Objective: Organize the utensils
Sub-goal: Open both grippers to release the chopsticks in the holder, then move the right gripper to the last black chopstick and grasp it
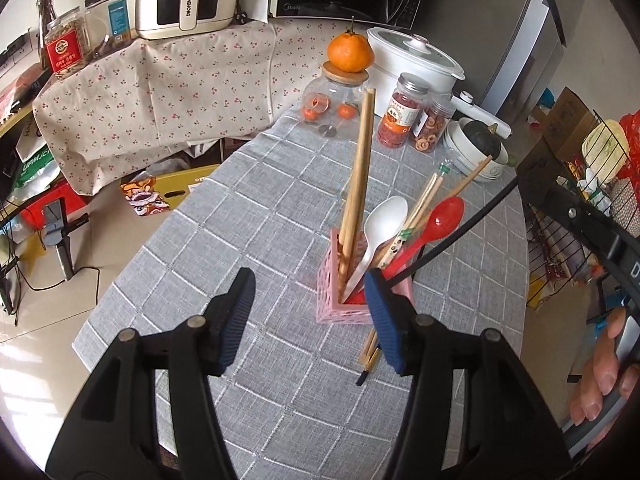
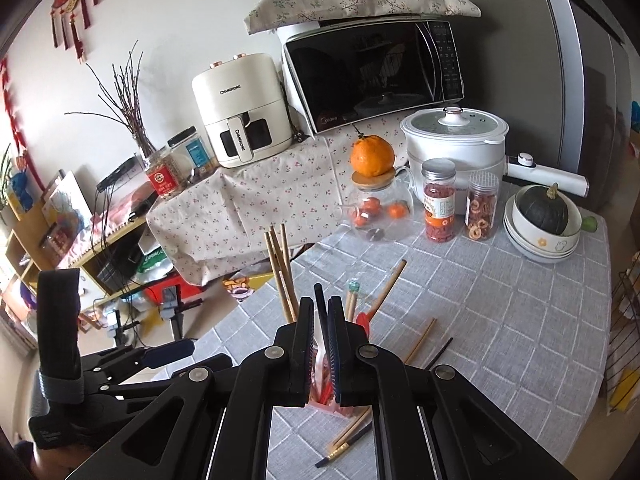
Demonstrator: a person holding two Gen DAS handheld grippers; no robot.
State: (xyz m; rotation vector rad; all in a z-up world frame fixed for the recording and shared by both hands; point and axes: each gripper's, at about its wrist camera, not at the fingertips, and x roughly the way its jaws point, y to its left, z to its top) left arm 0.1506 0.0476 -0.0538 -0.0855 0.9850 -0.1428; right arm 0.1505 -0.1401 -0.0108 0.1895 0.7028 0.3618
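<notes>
A pink lattice holder [image 1: 347,298] stands on the grey checked tablecloth [image 1: 256,216]. It holds wooden chopsticks [image 1: 360,184], a white spoon [image 1: 380,224] and a red spoon [image 1: 438,224]. My left gripper [image 1: 308,316] is open and empty, just short of the holder on its near left. My right gripper [image 2: 319,344] is shut on a black chopstick [image 2: 320,308], directly above the holder [image 2: 324,392]; in the left wrist view the black chopstick [image 1: 460,228] slants down into the holder. More chopsticks [image 2: 348,436] lie on the cloth beside the holder, also seen in the left wrist view [image 1: 370,352].
At the table's far end stand a glass jar [image 2: 380,212] topped by an orange [image 2: 372,156], two snack jars [image 2: 440,204], stacked bowls with a dark squash [image 2: 542,224] and a white cooker [image 2: 452,136]. A wire rack [image 1: 592,216] is at the right edge.
</notes>
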